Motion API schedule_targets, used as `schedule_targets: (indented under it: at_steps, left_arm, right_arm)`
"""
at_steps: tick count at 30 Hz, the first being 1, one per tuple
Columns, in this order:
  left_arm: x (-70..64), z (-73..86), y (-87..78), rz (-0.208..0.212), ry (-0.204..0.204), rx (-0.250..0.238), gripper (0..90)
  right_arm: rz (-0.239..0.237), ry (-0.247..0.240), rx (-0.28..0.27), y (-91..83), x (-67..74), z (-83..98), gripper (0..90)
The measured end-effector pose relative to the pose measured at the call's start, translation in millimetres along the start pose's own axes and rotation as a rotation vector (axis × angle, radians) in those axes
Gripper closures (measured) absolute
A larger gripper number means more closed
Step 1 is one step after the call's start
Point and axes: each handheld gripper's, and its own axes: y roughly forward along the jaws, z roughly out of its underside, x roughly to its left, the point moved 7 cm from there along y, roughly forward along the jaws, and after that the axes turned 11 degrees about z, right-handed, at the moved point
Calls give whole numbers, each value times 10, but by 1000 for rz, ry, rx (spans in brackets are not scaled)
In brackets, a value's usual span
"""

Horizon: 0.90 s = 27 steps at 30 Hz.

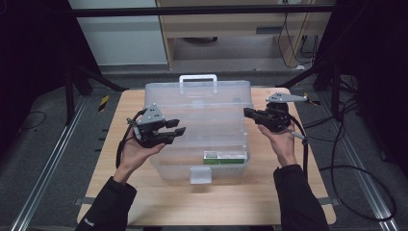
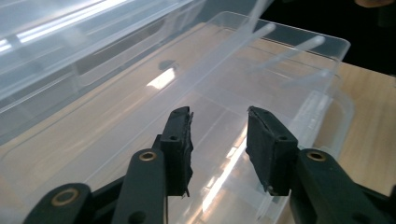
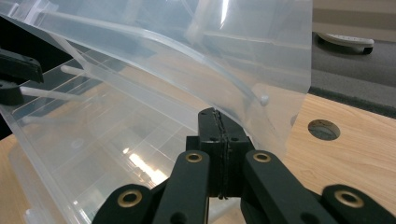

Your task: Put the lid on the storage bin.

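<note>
Left claw gapes empty over the clear box; right claw is pressed together.

Sitting in a dim room, lit mostly from the far side. Spreading under everything, a grey carpeted floor. Running along both sides of the pale wooden surface, silver metal rails set on the floor. Standing beyond the far edge, a light wooden cabinet beside a white panel. Crossing high at the back, a dark horizontal bar. Leaning in from left and right, black frame struts. Trailing over the floor at right, black cables. Lying near the far left corner, a yellow-and-black striped piece. Showing in the surface, a round hole.
</note>
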Motion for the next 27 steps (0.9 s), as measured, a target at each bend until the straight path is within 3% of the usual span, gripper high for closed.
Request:
schedule_targets:
  at_steps: [10, 14, 17, 22, 24, 27]
  left_arm:
    - [205, 167, -317, -112, -122, -131, 768]
    - [265, 230, -411, -159, -142, -138, 832]
    - [291, 278, -455, -170, -153, -140, 879]
    - [321, 356, -465, -204, -170, -127, 894]
    - [335, 383, -469, -224, -153, -121, 894]
    - [357, 429, -496, -228, -167, -129, 895]
  right_arm:
    - [-4, -6, 9, -16, 17, 28, 900]
    - [-6, -10, 10, -30, 31, 52, 900]
    - [-15, -9, 16, -42, 29, 87, 900]
    - [-15, -15, 26, -56, 33, 136, 900]
    - [-16, -21, 28, -65, 46, 154, 900]
    - [-10, -40, 40, -86, 59, 186, 900]
